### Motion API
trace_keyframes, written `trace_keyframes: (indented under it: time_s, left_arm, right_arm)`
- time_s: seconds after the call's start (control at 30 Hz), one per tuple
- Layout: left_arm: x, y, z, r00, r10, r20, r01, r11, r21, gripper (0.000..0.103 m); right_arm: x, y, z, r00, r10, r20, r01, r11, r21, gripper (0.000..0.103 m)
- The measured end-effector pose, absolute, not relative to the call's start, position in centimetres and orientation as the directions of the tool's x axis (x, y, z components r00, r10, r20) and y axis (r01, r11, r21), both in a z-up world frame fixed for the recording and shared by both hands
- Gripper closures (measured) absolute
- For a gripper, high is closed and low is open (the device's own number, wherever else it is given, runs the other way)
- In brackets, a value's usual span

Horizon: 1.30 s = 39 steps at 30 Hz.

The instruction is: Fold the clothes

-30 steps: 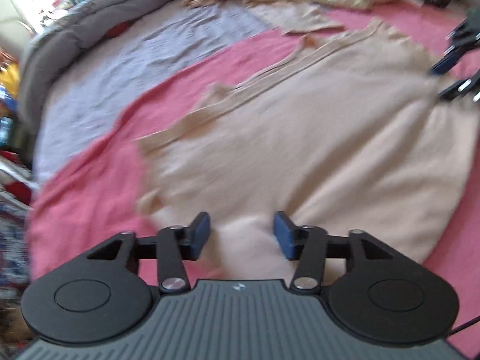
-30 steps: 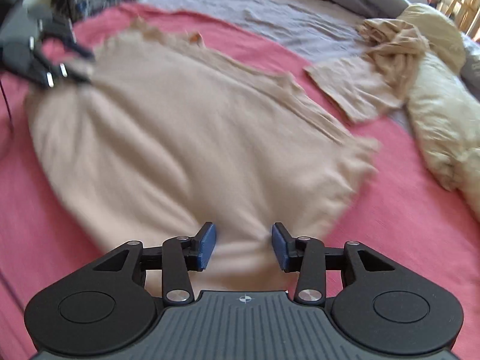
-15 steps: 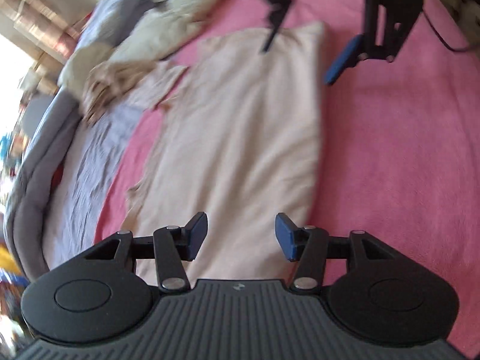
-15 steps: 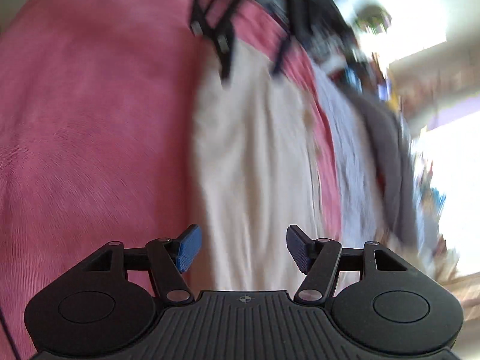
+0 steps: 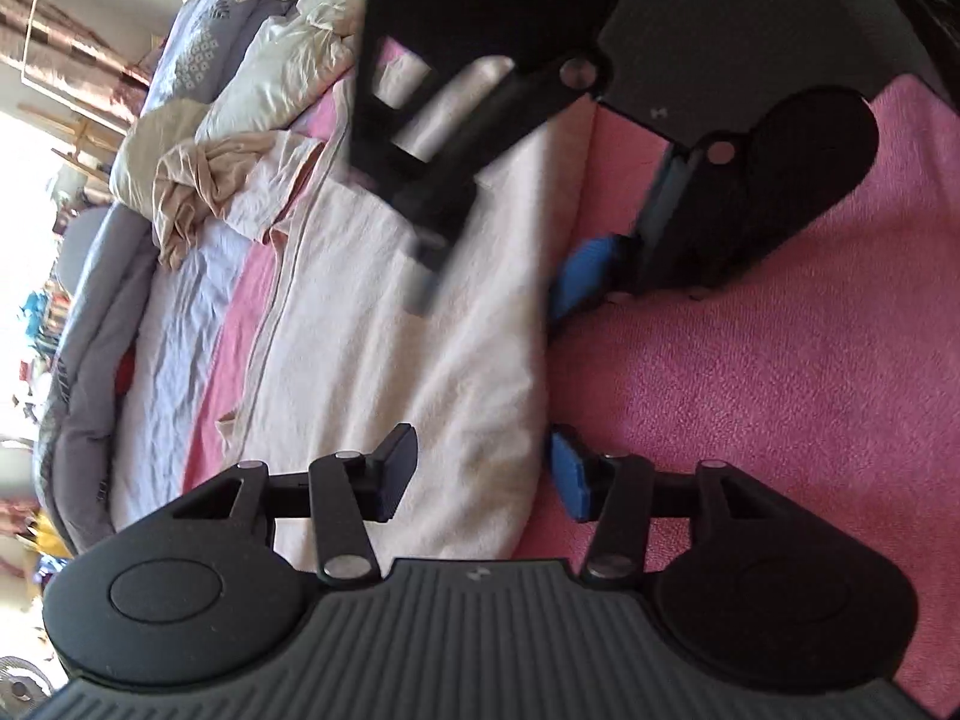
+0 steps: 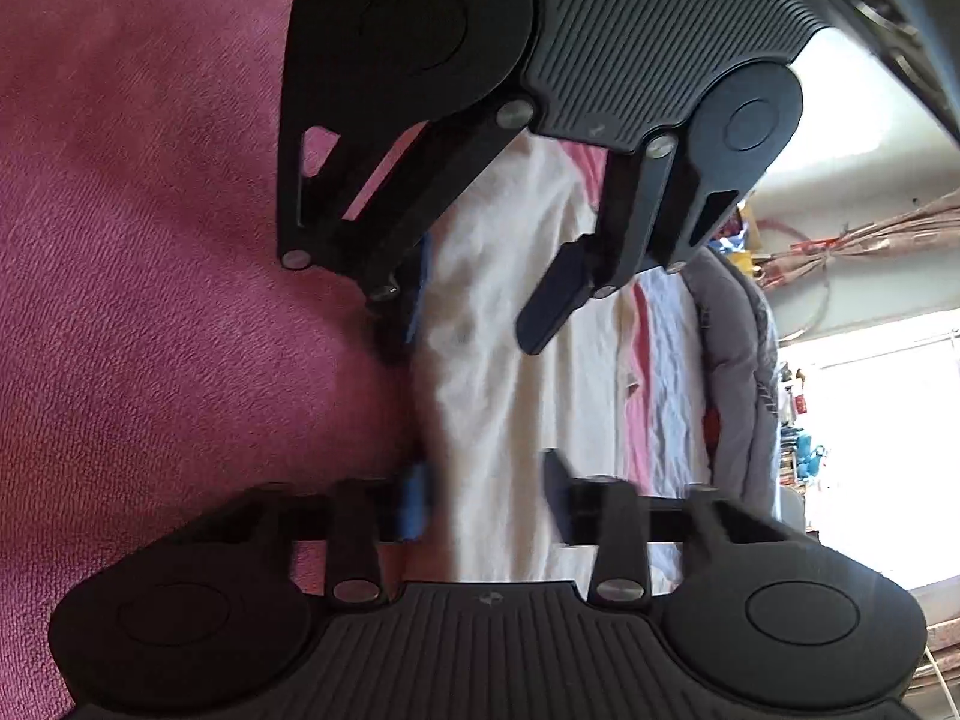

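A beige garment [image 5: 384, 360] lies flat on the pink blanket [image 5: 750, 396], its long folded edge running between the two grippers, which face each other. My left gripper [image 5: 483, 474] is low over that edge and open; the cloth passes between its fingers and the pads do not press it. In the right wrist view the left gripper [image 6: 480, 306] shows at the top. My right gripper [image 6: 486, 498] straddles the same edge of the garment [image 6: 498, 396]. Its blurred jaws are closing with cloth between them and the pads still apart. From the left wrist view the right gripper [image 5: 504, 279] looms close.
A crumpled beige cloth [image 5: 204, 180] and cream bedding [image 5: 270, 78] lie at the far end of the bed. A lilac sheet [image 5: 174, 372] and a grey quilt [image 5: 90, 360] run along the garment's other side. Pink blanket [image 6: 150, 300] spreads beside the edge.
Both grippers have rolled and come down onto the garment's long edge, drawing close together and facing each other. The right gripper's jaws stand narrower than half a second ago.
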<state>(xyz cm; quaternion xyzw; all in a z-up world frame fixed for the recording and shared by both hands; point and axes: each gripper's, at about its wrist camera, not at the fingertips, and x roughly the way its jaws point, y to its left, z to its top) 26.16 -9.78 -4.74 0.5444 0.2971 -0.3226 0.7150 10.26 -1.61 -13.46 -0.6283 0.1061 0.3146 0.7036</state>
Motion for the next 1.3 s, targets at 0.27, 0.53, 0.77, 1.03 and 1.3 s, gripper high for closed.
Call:
trace_keyframes:
  time_s: [0.27, 0.53, 0.77, 1.03, 1.3]
  left_arm:
    - [26.3, -9.7, -5.9, 0.669, -0.159, -0.726, 0.743, 0.13, 0.656, 0.049]
    - [29.3, -9.7, -5.4, 0.658, -0.072, -0.749, 0.739, 0.251, 0.625, 0.099]
    - [29.2, -9.4, -4.4, 0.652, -0.083, -0.754, 0.74, 0.284, 0.609, 0.1]
    - [28.0, -6.0, -5.2, 0.651, 0.006, -0.759, 0.731, 0.265, 0.629, 0.1]
    - [26.3, -3.1, -5.5, 0.653, 0.06, -0.755, 0.728, 0.227, 0.647, 0.1]
  right_arm:
    - [10.5, -2.7, -12.7, 0.795, 0.35, -0.495, -0.56, 0.112, -0.821, 0.094]
    - [10.3, -3.2, -13.7, 0.808, 0.356, -0.469, -0.524, 0.072, -0.849, 0.093]
    - [11.3, -0.6, -15.9, 0.834, 0.358, -0.419, -0.461, 0.037, -0.886, 0.09]
    - [13.8, -6.9, -17.6, 0.88, 0.089, -0.466, -0.472, 0.054, -0.88, 0.097]
    - [12.0, -12.7, -18.2, 0.859, -0.005, -0.511, -0.511, 0.004, -0.859, 0.097]
